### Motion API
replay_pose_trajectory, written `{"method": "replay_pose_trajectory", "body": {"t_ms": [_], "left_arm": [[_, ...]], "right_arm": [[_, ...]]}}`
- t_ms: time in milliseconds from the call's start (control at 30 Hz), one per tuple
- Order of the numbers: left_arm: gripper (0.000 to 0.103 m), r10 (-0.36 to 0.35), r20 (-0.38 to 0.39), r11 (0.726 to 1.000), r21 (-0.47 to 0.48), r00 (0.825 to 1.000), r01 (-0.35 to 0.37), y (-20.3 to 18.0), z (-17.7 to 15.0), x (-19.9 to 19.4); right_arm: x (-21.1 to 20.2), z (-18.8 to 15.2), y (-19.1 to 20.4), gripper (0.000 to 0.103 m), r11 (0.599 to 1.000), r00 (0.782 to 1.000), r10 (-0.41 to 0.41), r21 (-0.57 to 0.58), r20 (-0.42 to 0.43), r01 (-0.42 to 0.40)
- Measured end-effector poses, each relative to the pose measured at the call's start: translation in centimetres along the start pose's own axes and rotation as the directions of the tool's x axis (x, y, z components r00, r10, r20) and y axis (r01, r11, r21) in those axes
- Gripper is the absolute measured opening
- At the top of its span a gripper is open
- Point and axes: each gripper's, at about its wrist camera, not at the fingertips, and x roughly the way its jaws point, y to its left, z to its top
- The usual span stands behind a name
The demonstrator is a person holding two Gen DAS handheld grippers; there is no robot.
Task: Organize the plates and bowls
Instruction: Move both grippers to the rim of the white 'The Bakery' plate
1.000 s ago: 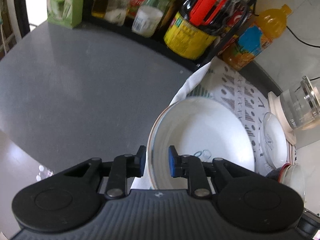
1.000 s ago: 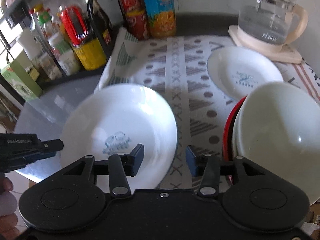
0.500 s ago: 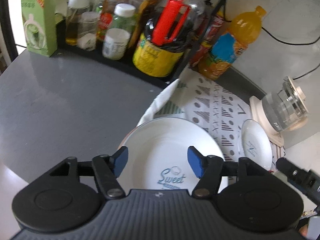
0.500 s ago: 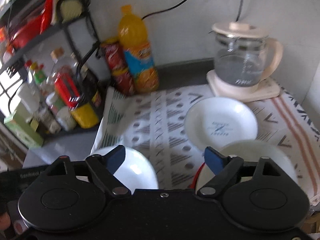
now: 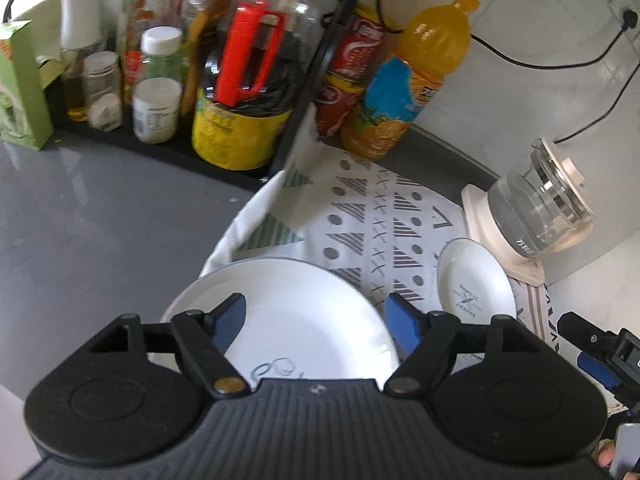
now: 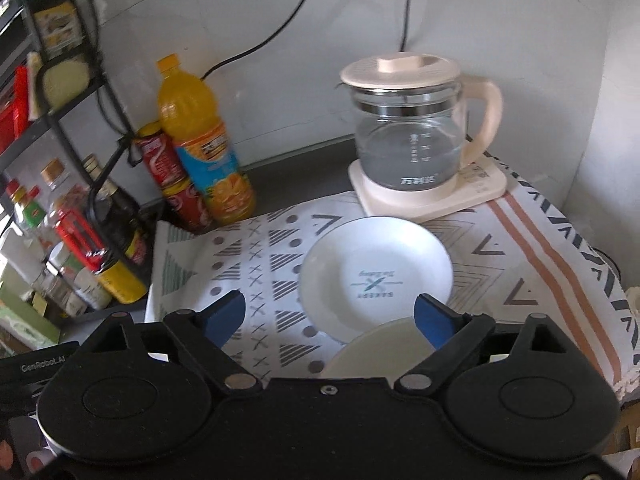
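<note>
While both grippers hang with jaws spread wide and empty, two white plates lie on the patterned cloth [image 6: 520, 248]: a large plate [image 5: 304, 312] with blue lettering under the left gripper [image 5: 316, 320], a small plate [image 6: 376, 276] ahead of the right gripper [image 6: 330, 312]. One cream bowl [image 6: 376, 352] sits nearest; one glass kettle [image 6: 412, 136] stands behind.
</note>
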Motion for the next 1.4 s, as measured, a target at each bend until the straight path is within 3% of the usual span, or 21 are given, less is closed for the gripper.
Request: {"method": "replay_pose_trajectory", "body": {"t_ms": [333, 700, 1100, 1400], "left_arm": [[0.075, -0.069, -0.044, 0.997, 0.033, 0.997, 0.070, -4.0, 0.7, 3.1], [0.073, -0.124, -0.137, 0.989, 0.066, 0.983, 0.134, -8.8, 1.2, 8.7], [0.059, -0.111, -0.278, 0.986, 0.086, 0.954, 0.140, -12.4, 1.3, 16.4], [0.043, -0.073, -0.336, 0.989, 0.094, 0.939, 0.110, -13.5, 1.2, 19.4]], "right_arm": [[2.1, 1.7, -4.5, 0.090, 0.993, 0.998, -0.047, 0.108, -0.037, 0.050], [6.9, 3.1, -9.0, 0.074, 0.975, 0.984, -0.042, 0.209, -0.171, 0.078], [13.3, 4.1, -13.0, 0.067, 0.958, 0.944, -0.008, 0.269, -0.330, 0.102], [17.2, 3.7, -15.2, 0.066, 0.934, 0.892, 0.093, 0.350, -0.443, 0.076]]}}
